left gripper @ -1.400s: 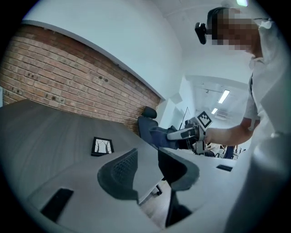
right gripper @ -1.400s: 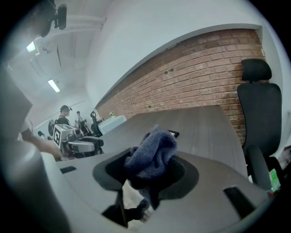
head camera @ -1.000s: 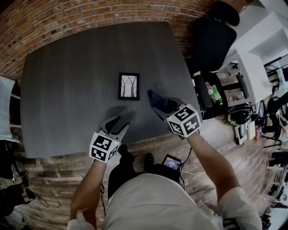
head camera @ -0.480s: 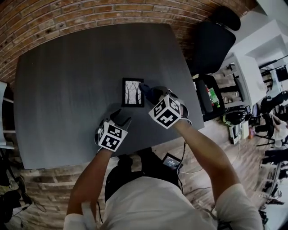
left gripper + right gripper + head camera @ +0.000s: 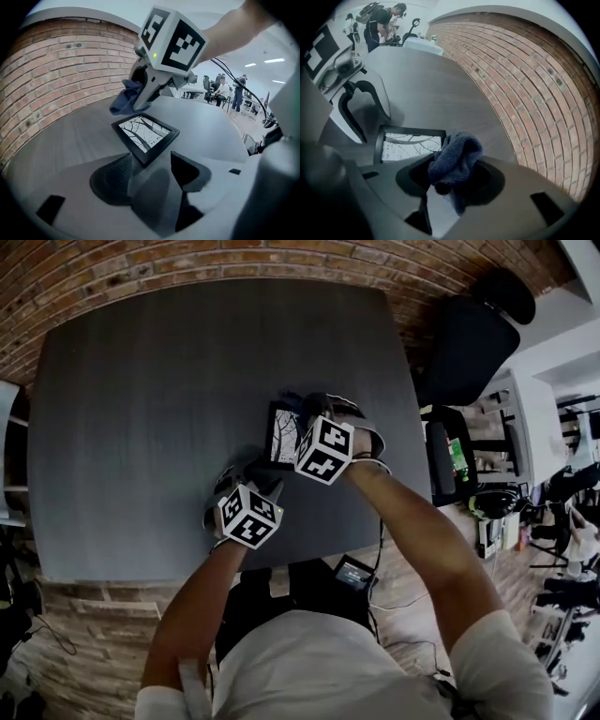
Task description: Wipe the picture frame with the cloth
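A small black picture frame (image 5: 280,433) (image 5: 146,133) (image 5: 410,143) with a tree print lies flat on the dark grey table (image 5: 141,399). My right gripper (image 5: 302,414) (image 5: 451,174) is shut on a bunched blue cloth (image 5: 457,156) (image 5: 126,99) and holds it over the frame's far right part. Whether the cloth touches the frame I cannot tell. My left gripper (image 5: 251,476) (image 5: 152,165) stands open just short of the frame's near corner. Its jaws have just been opening, and no pad presses on anything.
A brick wall (image 5: 187,268) curves round the table's far side. A black office chair (image 5: 473,334) stands to the right of the table, with cluttered desks beyond it. People stand in the background (image 5: 220,89). The table's near edge (image 5: 141,570) runs just behind my left hand.
Both grippers have moved in toward the frame. The right one carried the cloth leftward until it hung over the frame. The left one came up to the near corner with its jaws wider.
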`<state>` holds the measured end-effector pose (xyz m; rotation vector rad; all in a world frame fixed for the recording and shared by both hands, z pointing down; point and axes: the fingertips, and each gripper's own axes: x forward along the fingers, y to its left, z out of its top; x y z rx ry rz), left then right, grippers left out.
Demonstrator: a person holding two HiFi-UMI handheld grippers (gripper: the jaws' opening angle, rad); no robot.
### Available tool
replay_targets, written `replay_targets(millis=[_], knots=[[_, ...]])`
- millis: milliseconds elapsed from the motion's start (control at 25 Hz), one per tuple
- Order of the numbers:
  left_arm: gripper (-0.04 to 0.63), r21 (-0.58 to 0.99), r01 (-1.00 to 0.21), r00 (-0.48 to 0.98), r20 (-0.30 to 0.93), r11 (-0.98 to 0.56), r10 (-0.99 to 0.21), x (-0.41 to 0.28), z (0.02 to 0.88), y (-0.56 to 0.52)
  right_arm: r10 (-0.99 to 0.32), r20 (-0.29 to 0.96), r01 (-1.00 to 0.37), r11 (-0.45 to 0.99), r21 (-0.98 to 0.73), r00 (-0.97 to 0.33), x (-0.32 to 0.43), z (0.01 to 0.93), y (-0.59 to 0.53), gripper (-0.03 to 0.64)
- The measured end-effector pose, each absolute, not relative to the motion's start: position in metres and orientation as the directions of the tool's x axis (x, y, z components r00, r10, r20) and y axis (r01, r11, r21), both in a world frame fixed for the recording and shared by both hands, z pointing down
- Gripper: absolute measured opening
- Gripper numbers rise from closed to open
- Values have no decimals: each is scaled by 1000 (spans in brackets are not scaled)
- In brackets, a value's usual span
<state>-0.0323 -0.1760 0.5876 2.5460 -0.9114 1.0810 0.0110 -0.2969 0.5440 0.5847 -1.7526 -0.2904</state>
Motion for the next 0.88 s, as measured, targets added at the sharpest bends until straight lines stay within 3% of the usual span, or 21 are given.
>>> replay_targets(millis=[160, 480, 680, 880], knots=[[256, -12, -628, 533, 721, -778, -442, -32, 597, -180, -506, 850, -114, 862, 493, -147, 5, 564, -303, 176], [261, 31, -615, 561, 719, -788, -410, -33, 600, -182, -422, 886, -31, 905, 424, -194, -14, 583, -280, 169], [261, 52, -610, 570, 722, -790, -392, -32, 601, -183, -371, 908, 89, 915, 393, -192, -27, 590, -261, 166], [259, 57, -621, 565, 724, -782, -396, -32, 601, -185, -332, 921, 94, 930, 356, -203, -27, 589, -252, 163]])
